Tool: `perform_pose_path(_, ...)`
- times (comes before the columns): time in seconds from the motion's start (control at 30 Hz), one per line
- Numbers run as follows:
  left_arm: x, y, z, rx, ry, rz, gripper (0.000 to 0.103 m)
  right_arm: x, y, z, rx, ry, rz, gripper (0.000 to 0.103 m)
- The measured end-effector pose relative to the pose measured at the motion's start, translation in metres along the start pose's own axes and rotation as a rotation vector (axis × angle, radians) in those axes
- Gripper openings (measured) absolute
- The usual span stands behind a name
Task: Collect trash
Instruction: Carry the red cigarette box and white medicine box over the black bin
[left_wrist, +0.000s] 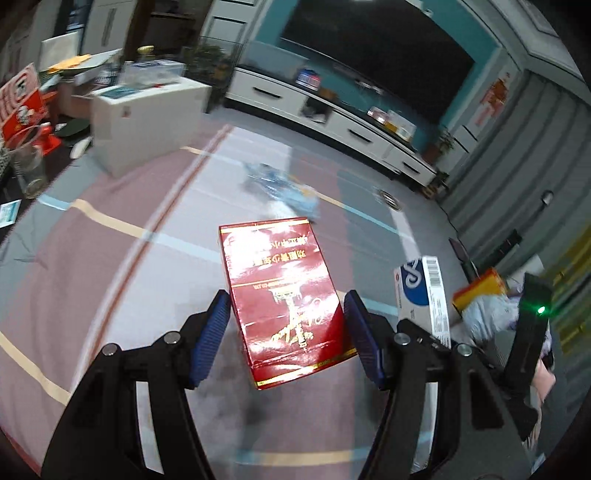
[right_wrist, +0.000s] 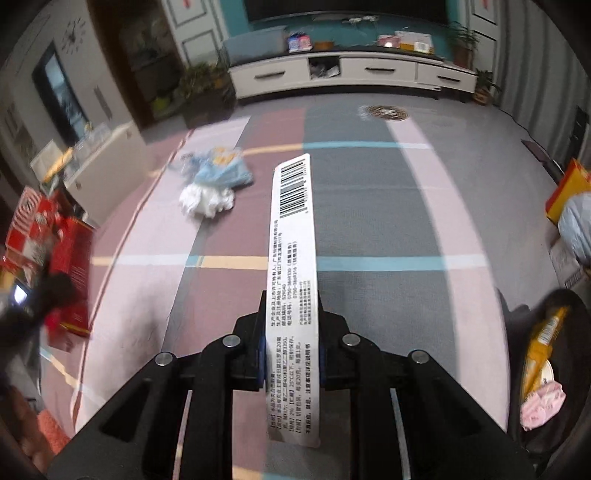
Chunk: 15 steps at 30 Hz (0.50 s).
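Under both your grippers lies a striped carpet of pink, grey and mauve bands (right_wrist: 369, 206), and at the far side a long white TV cabinet (right_wrist: 351, 74) stands under a dark screen.

Your left gripper (left_wrist: 286, 325) has its blue-padded jaws spread wide on both sides of a glossy red cardboard box with gold print (left_wrist: 280, 295). The left pad seems to touch the box edge, but a small gap shows at the right pad, so I cannot tell if the box is really held. Only this view shows the broad face of the red box. To its right it also shows the blue-and-white face of a flat white carton (left_wrist: 421, 284).

Your right gripper (right_wrist: 291, 325) is clamped on the thin white carton with a barcode (right_wrist: 293, 280), seen here only from its narrow edge, lifted above the carpet. This view shows more clearly a crumpled light-blue packet with white tissue (right_wrist: 214, 184) lying far left on the carpet, and a black bag holding a yellow wrapper (right_wrist: 543, 343) at the near right.
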<state>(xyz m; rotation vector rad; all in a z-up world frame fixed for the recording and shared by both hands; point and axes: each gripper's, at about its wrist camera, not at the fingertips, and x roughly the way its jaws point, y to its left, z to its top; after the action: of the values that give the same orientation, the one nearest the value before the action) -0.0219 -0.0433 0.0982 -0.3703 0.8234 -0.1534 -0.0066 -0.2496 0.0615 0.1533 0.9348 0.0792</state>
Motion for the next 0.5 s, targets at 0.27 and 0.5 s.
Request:
perform_pose_path(0.27,0.007,-0.052,-0.024,0.063,0.057,-0.068,0.064,-0.040,-0.062,-0.005,0.183,-0.096,0.033,0.021)
perform_pose_path(0.5,0.004,-0.080,-0.035,0.109,0.050,-0.089,0.065,-0.068,-0.085,-0.004,0.241,-0.169,0.044,0.021)
